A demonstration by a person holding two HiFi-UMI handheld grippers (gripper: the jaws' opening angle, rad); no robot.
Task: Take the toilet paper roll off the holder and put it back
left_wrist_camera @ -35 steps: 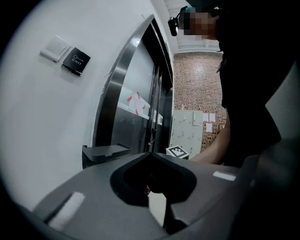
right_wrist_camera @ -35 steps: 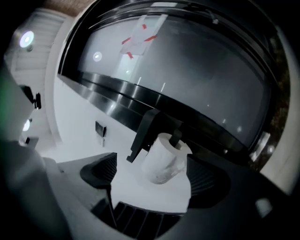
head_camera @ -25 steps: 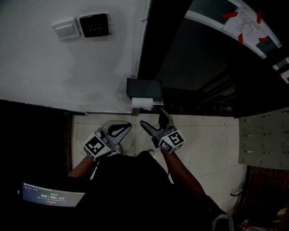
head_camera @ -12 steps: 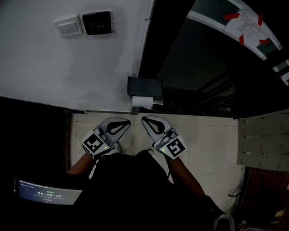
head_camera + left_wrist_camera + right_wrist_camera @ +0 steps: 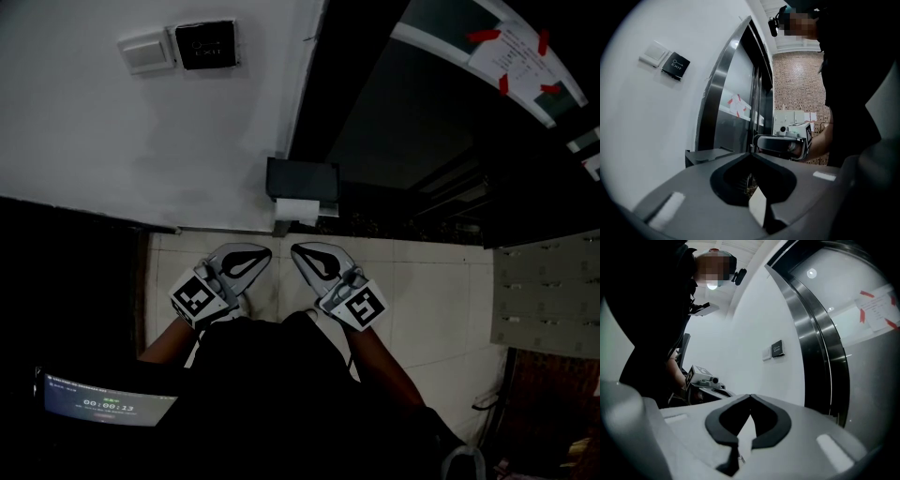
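The white toilet paper roll [image 5: 298,210] hangs under the black holder [image 5: 299,177] on the wall, with a short tail of paper down its left side. Both grippers hover over the tiled floor just below it, tips pointing at each other. My left gripper [image 5: 268,252] is shut and holds nothing; in its own view its jaws [image 5: 751,153] meet at the tip. My right gripper [image 5: 294,250] is also shut and empty, with its jaws [image 5: 750,395] touching. Neither gripper touches the roll. The holder's lid [image 5: 707,154] shows past the left jaws.
A white wall [image 5: 141,141] carries a light switch [image 5: 147,52] and a black exit button [image 5: 205,43]. Right of the holder is a dark steel-framed door [image 5: 412,122]. A lit screen [image 5: 108,408] sits at lower left, grey lockers [image 5: 544,291] at right.
My right gripper's jaws have gone from wide open to shut, and it has drawn back a little from the roll. The left gripper has hardly moved.
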